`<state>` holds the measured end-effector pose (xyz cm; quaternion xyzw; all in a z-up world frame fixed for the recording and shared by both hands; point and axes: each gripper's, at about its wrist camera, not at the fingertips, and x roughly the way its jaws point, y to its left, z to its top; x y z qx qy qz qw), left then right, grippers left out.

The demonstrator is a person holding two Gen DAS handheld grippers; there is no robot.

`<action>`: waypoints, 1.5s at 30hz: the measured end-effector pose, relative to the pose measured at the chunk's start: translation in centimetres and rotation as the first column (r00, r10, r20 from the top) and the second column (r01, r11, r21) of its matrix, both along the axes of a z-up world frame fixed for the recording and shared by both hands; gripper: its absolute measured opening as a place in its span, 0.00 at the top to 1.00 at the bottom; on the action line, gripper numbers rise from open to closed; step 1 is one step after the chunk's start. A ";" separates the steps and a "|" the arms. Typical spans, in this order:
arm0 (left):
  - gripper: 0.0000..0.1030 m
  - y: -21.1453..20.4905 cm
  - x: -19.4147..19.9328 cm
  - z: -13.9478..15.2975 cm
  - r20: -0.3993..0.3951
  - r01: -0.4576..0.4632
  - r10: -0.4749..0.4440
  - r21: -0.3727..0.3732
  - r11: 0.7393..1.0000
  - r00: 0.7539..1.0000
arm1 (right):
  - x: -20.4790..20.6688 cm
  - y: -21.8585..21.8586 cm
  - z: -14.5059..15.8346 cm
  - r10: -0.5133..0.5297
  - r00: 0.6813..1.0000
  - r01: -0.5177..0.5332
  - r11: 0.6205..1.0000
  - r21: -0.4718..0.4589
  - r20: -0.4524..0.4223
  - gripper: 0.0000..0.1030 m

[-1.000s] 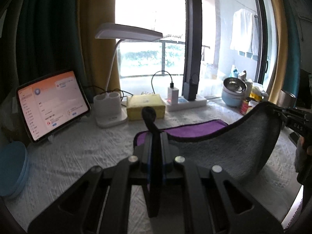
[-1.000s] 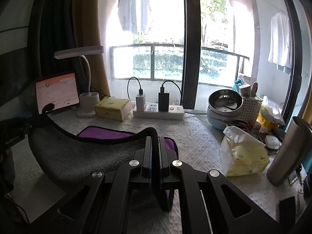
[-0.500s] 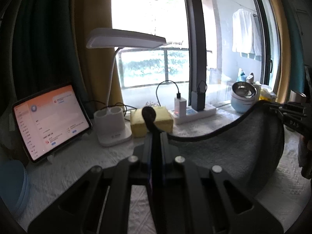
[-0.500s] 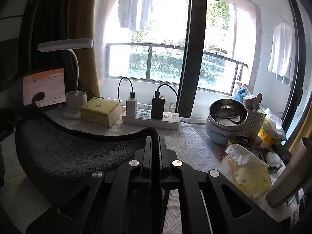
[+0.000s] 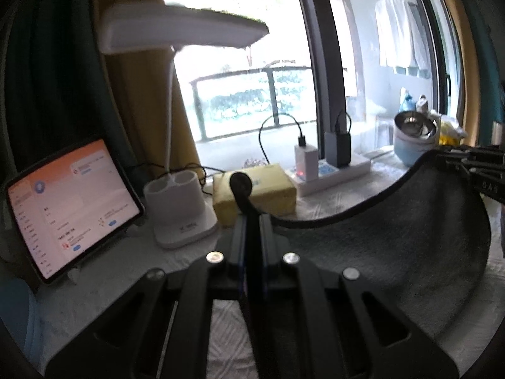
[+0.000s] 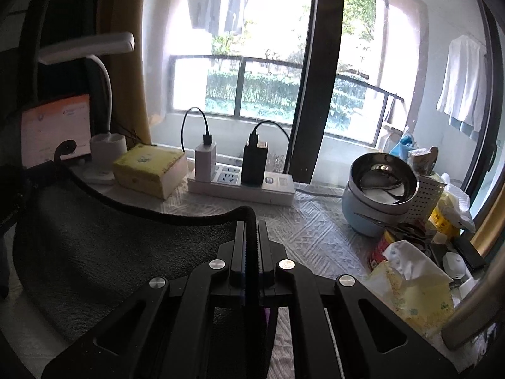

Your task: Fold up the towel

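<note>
The grey towel hangs in the air above the desk, strung between the two claws so that its dark-bound top edge sags in a curve from one to the other. The left claw is pinched tight on one corner, with a curl of the towel's edge poking up past its tips; the right claw is clamped just as narrowly on the opposite corner. Taking the white power strip as the marker, the towel hangs in front of it, the yellow tissue box sits just to its left, the lamp base and the lit tablet further left, and the stacked steel bowls off to its right.
</note>
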<state>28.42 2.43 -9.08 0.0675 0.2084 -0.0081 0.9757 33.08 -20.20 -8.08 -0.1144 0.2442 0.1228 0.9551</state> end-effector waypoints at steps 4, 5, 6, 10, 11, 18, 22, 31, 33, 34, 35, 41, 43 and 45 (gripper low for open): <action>0.92 -0.4 1.4 -0.4 -0.012 -0.008 0.008 0.060 0.998 1.000 | 1.4 0.4 -0.8 -0.006 1.000 0.005 1.000 -0.018 -0.026 0.94; 0.92 -0.4 1.8 -0.6 -0.023 -0.008 0.009 0.069 0.998 1.000 | 1.9 0.4 -1.1 -0.012 0.999 0.011 1.000 -0.023 -0.032 0.94; 0.92 -0.3 2.2 -0.8 -0.033 -0.011 0.013 0.066 0.998 0.999 | 2.1 0.4 -1.2 -0.015 0.999 0.014 1.000 -0.025 -0.036 0.94; 0.92 -0.3 3.6 -1.6 -0.102 -0.003 0.010 0.070 0.998 0.995 | 3.4 0.4 -2.4 -0.035 0.997 0.032 0.999 -0.035 -0.072 0.94; 0.92 -0.3 3.9 -1.7 -0.111 -0.002 0.010 0.066 0.998 0.994 | 3.5 0.3 -2.6 -0.037 0.996 0.035 0.999 -0.036 -0.076 0.94; 0.90 -0.1 5.9 -2.8 -0.222 -0.012 0.024 0.054 0.998 0.975 | 4.9 0.3 -4.4 -0.055 0.989 0.047 0.997 -0.060 -0.138 0.94; 0.88 0.4 6.5 -3.3 -0.266 0.005 -0.002 0.013 1.000 0.964 | 5.5 0.2 -4.7 -0.064 0.984 0.055 0.997 -0.056 -0.166 0.94; 0.74 1.4 6.0 -2.5 -0.235 -0.032 0.024 -0.033 0.999 0.972 | 5.4 0.1 -4.6 -0.080 0.983 0.073 0.996 -0.046 -0.163 0.68; 0.54 1.6 5.8 -2.1 -0.232 -0.038 0.027 -0.045 0.998 0.972 | 5.3 0.0 -4.6 -0.082 0.983 0.075 0.996 -0.048 -0.166 0.67; 0.36 1.8 5.7 -1.9 -0.230 -0.038 0.024 -0.053 0.998 0.973 | 5.3 0.0 -4.6 -0.081 0.982 0.074 0.996 -0.048 -0.168 0.66; 0.28 1.9 5.6 -1.7 -0.228 -0.037 0.022 -0.064 0.997 0.974 | 5.2 0.0 -4.6 -0.082 0.982 0.075 0.996 -0.049 -0.169 0.65; 0.22 2.0 4.3 -0.7 -0.212 -0.035 0.012 -0.102 0.994 0.977 | 4.4 0.0 -3.8 -0.079 0.984 0.074 0.997 -0.036 -0.160 0.64; 0.22 2.2 3.7 -0.4 -0.209 -0.037 0.012 -0.119 0.992 0.978 | 3.9 0.1 -3.4 -0.076 0.985 0.072 0.997 -0.031 -0.157 0.64; 0.22 2.4 3.0 -0.2 -0.208 -0.040 0.011 -0.139 0.990 0.978 | 3.4 0.1 -3.0 -0.072 0.985 0.069 0.997 -0.024 -0.155 0.64</action>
